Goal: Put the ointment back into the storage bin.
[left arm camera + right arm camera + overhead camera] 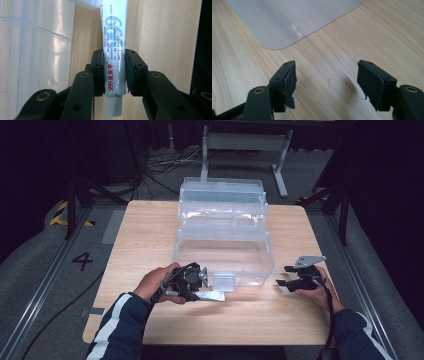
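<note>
Two tools, left tool (115, 75) clamping ointment tube (114, 47) beside clear box (222, 237), right tool (327, 85) apart.

A white squeezable ointment tube (113, 62) lies clamped between the left gripper (114, 72) jaws, a clear plastic tiered storage box (223, 240) beside them, its corner ahead of the right gripper (327, 83) jaws, both on the light wooden table (150, 240).

A light wooden worktop (150, 240) stands on grey carpeted floor (40, 260). A "4" floor marking (82, 260) lies to its left, with yellow-and-black hazard tape (62, 214) farther back. Black cables (165, 162) trail behind, near the white legs of a table frame (245, 145).
</note>
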A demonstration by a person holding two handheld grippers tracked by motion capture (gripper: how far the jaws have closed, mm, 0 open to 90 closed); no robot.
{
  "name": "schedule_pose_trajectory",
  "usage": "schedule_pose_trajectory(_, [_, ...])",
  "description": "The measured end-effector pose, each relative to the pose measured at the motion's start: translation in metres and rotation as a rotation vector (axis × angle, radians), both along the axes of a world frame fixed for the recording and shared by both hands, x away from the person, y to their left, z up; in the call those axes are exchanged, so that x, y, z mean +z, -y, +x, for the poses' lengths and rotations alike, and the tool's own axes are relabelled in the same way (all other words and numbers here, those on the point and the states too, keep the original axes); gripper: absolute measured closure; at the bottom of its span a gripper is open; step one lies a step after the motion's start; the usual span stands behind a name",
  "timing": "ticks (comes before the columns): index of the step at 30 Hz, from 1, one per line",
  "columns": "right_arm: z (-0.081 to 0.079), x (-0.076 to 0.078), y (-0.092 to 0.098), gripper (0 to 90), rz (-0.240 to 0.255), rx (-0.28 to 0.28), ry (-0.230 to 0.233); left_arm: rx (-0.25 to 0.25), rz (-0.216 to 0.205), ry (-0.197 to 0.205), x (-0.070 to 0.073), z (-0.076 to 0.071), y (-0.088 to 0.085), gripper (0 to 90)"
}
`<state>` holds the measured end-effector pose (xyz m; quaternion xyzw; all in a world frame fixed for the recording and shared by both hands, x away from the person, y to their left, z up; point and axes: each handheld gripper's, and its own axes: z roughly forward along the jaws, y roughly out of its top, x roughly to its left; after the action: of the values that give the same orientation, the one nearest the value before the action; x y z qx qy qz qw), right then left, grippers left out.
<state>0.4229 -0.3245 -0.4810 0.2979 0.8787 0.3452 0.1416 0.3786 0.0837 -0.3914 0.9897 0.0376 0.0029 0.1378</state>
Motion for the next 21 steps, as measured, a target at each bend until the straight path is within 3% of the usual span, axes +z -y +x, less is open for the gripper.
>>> schedule_pose_trajectory(6, [0.000,-0.003,-0.002,32.8,0.007,0.001,-0.011,-0.010,0.006,0.011,0.009,-0.003,0.000,71.2])
schedule_pose_trajectory(9, [-0.001,-0.003,-0.002,32.9,0.010,0.000,-0.015,-0.001,0.020,0.014,0.004,0.000,-0.001,71.2])
schedule_pose_trajectory(11, [-0.001,-0.004,-0.002,33.0,0.019,-0.003,-0.020,0.000,0.021,-0.013,0.000,0.002,-0.002,71.2])
schedule_pose_trajectory(15, [-0.001,-0.004,-0.002,33.1,0.023,-0.005,-0.020,0.001,0.079,-0.029,-0.015,0.002,0.002,71.1])
schedule_pose_trajectory(21, [-0.001,-0.005,-0.001,33.7,0.033,-0.010,-0.030,-0.007,0.064,-0.028,-0.017,0.001,0.004,71.2])
